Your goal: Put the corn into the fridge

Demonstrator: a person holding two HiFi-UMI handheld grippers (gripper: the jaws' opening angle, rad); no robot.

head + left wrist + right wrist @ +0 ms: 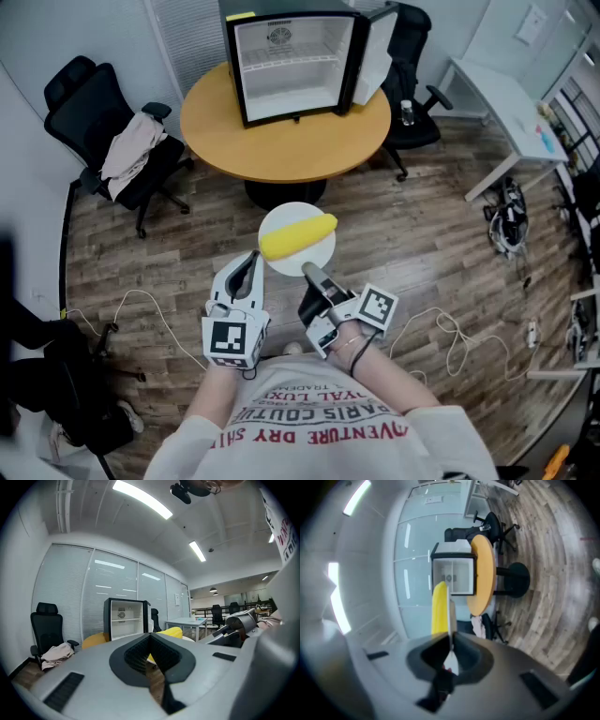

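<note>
The corn (298,235), a yellow cob, lies across a white plate (292,212) that is held up in the air above the wooden floor (441,244), in front of the person's chest and well apart from the fridge. The right gripper (310,273) holds the plate by its near rim; in the right gripper view its fingers pinch the thin plate edge between them, with the cob running along the plate's left side. The left gripper (250,262) sits just beside the plate's near left rim. Its fingers are pressed together with nothing between them, and the cob shows just past their tips in the left gripper view.

Farther off stands a round orange tabletop (216,131) on 1 dark pedestal. On it sits the fridge (291,61), a small black box with a white inside and 1 shelf, its door (375,56) swung open to the right. A black office chair (84,103) at far left carries a pale cloth (131,150). A white desk (502,94) stands at far right, and cables trail over the floor on both sides.
</note>
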